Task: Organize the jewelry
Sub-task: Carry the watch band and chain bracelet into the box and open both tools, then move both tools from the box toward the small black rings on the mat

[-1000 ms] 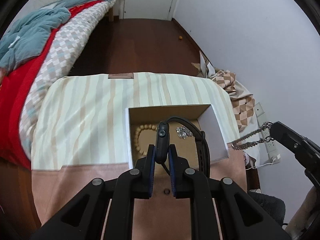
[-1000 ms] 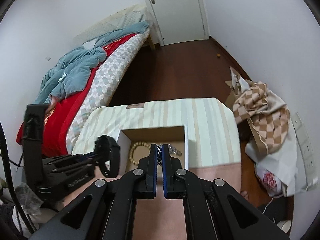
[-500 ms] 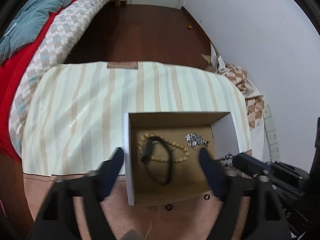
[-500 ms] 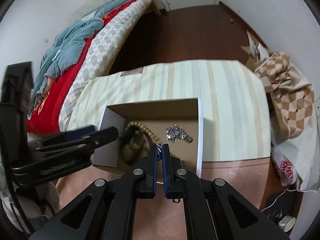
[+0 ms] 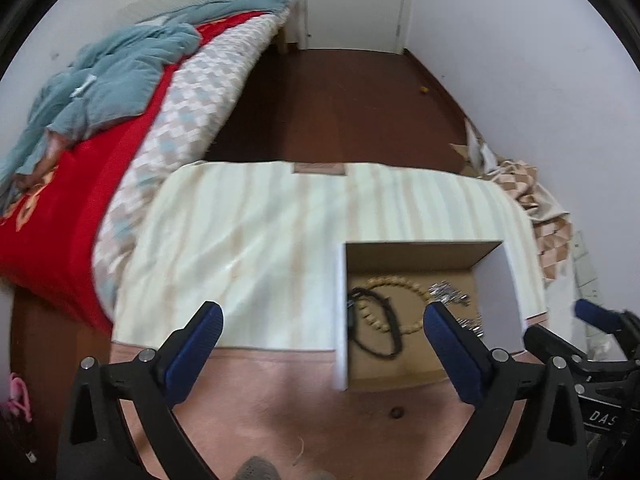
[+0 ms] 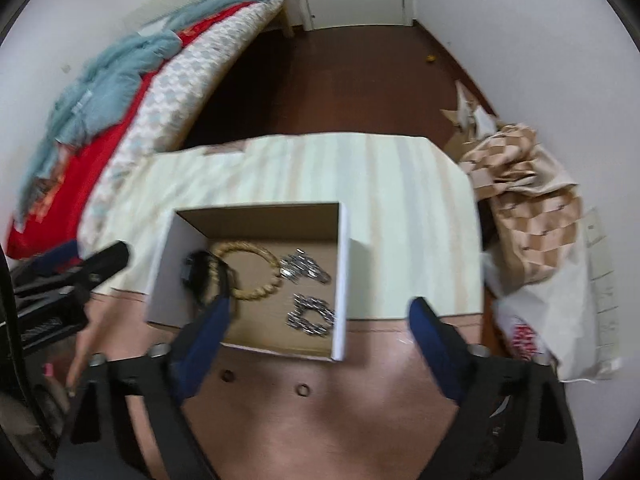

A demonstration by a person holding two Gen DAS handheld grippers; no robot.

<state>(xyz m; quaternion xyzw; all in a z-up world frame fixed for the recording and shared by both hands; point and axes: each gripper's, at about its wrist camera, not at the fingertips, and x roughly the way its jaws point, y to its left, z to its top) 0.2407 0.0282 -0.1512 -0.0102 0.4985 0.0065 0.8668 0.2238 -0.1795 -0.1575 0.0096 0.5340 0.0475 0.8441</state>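
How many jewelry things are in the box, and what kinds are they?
Wooden bead bracelet: 1
Black band: 1
Silver chain pieces: 2, one further back and one nearer the front
Total in the cardboard box: 4

My left gripper [image 5: 320,316] and right gripper [image 6: 318,310]: black angular frames, blue pads [image 5: 192,346] inside the fingers, silver screws [image 5: 500,355] at pivots; white lettering partly visible.
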